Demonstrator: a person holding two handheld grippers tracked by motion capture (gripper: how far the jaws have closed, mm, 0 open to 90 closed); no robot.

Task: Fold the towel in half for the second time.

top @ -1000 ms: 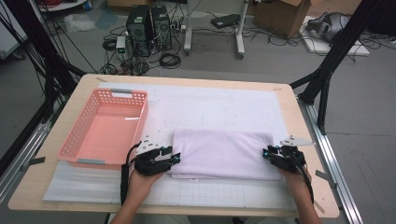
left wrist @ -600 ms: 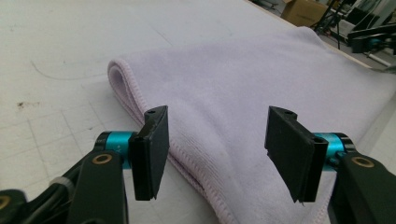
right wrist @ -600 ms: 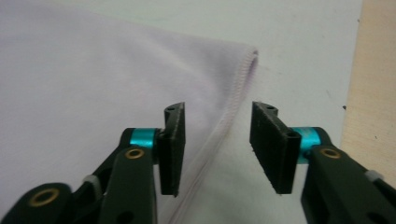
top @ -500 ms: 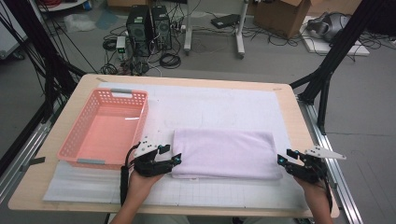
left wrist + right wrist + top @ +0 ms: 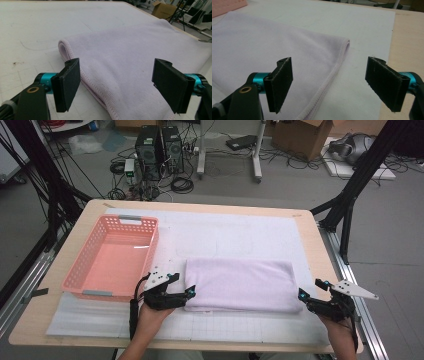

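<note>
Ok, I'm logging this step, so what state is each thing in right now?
Lilac terry towel: folded flat on the white mat, released.
Pink plastic slotted basket: upright, empty, left of the towel.
Left gripper: jaws just opened, at the towel's left edge, gripping nothing.
Right gripper: jaws just opened, just off the towel's right edge.

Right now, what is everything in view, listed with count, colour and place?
towel: one, pale lilac, folded flat on the mat near the front edge.
basket: one, pink plastic, empty, on the table's left side, beside the towel.
mat: one, white, covering most of the table.
table: one, light wood.
computer towers: two, black, on the floor beyond the table.
cardboard box: one, brown, on the floor at the back.
left gripper: one, black, jaws open at the towel's left end.
right gripper: one, black, jaws open just off the towel's right end.
</note>
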